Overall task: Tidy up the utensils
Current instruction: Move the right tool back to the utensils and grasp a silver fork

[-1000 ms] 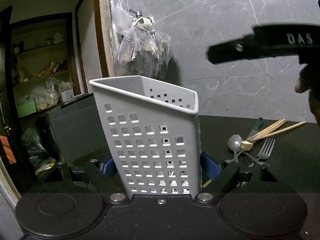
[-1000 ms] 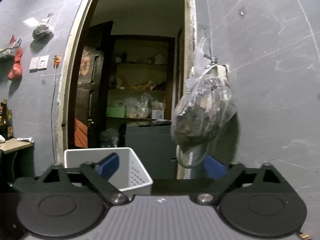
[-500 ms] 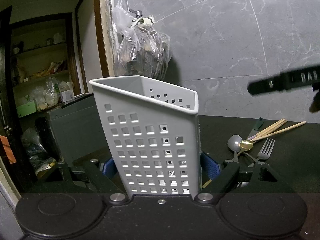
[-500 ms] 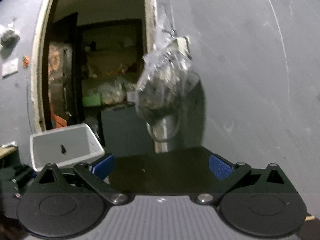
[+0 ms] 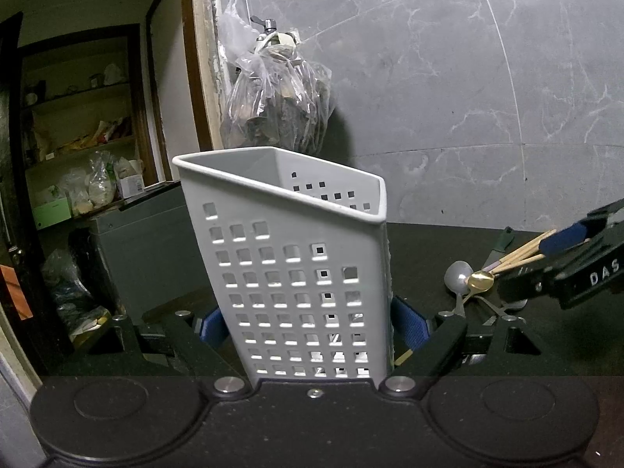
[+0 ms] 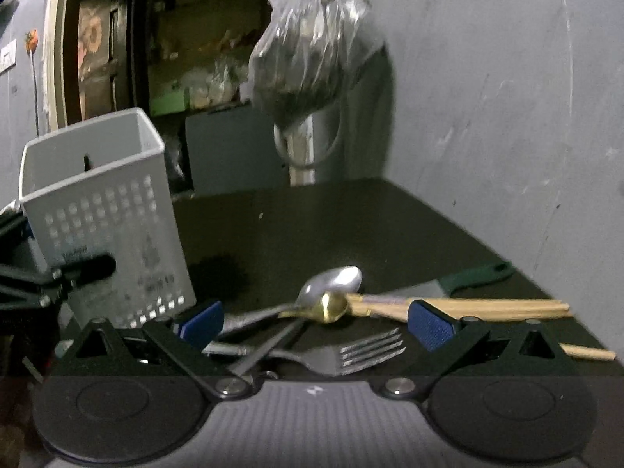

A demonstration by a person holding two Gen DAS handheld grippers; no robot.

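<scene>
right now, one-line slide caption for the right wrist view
Open right gripper poised over a pile of spoons, fork and chopsticks beside the white utensil holder.

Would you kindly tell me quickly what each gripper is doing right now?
Left gripper: closed on the white perforated utensil holder.
Right gripper: open, holding nothing, over the pile of utensils.

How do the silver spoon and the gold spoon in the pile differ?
Colour: the silver spoon is dull grey steel; the gold spoon is shiny brass-yellow. Size: the silver spoon's bowl looks larger than the gold spoon's. Position: the gold spoon's bowl sits in front of the silver spoon's, overlapping its neck, beside the chopsticks. Shared: both lie loose on the dark table, outside the white caddy.
</scene>
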